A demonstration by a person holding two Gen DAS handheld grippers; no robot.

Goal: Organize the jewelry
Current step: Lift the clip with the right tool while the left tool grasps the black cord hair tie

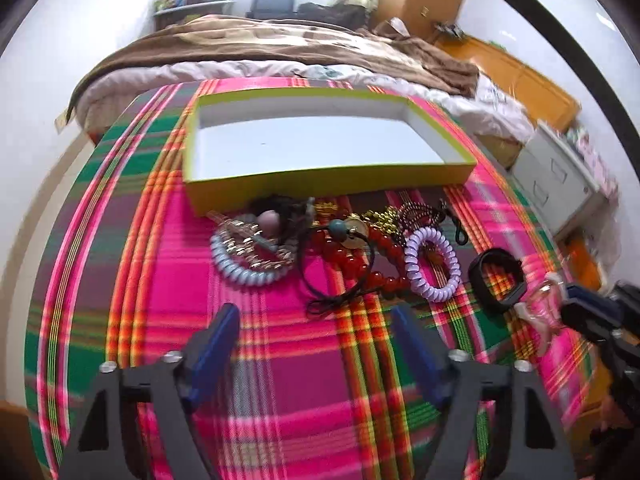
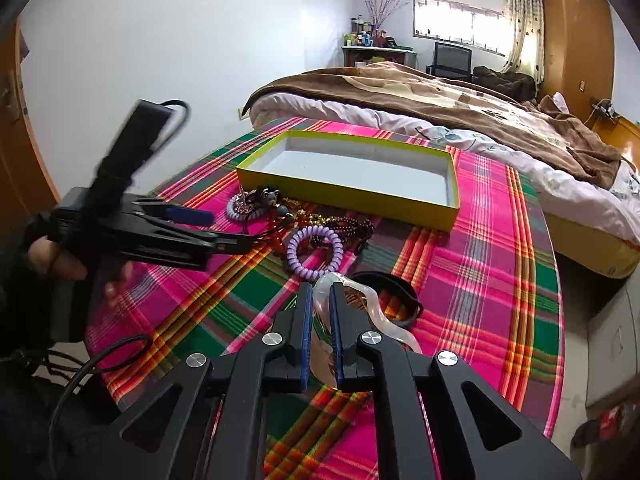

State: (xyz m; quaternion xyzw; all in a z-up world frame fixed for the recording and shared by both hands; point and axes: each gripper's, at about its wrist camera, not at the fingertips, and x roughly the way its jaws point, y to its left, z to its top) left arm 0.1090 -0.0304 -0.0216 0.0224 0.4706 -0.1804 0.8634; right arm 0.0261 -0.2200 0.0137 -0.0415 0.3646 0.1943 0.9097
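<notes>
Right gripper (image 2: 320, 300): fingers nearly together, clamped on a clear plastic bangle (image 2: 366, 300). It sits at the near right end of the jewelry pile, just beside the black bracelet (image 2: 400, 300); whether the two touch, I cannot tell. Left gripper (image 1: 316, 320): fingers wide apart, holding nothing, hovering over the plaid cloth (image 1: 280, 380) short of the pile.

Pile lies on the worktop right in front of the yellow-green box (image 1: 332, 184). Box is empty, white floor showing. In the heap:
- lilac coil hair tie (image 1: 432, 264)
- red bead bracelet (image 1: 360, 264)
- pale blue coil tie (image 1: 244, 272)
- gold chain (image 1: 384, 216)
- black cord (image 1: 340, 296) looped across the beads

Risks from here, as I judge them:
- Bangle is smooth, hard and curved, and my grip is on one thin stretch of it. It could pivot or squirt out on the lift, more so if I swing fast toward the box.
- Black bracelet is so close that it could get dragged or flipped as the bangle comes up.
- Box wall: carry too low and the dangling loop catches the rim and shoves the box.
- Left side: cord and beads look tangled, so grabbing one piece likely pulls its neighbours along.
</notes>
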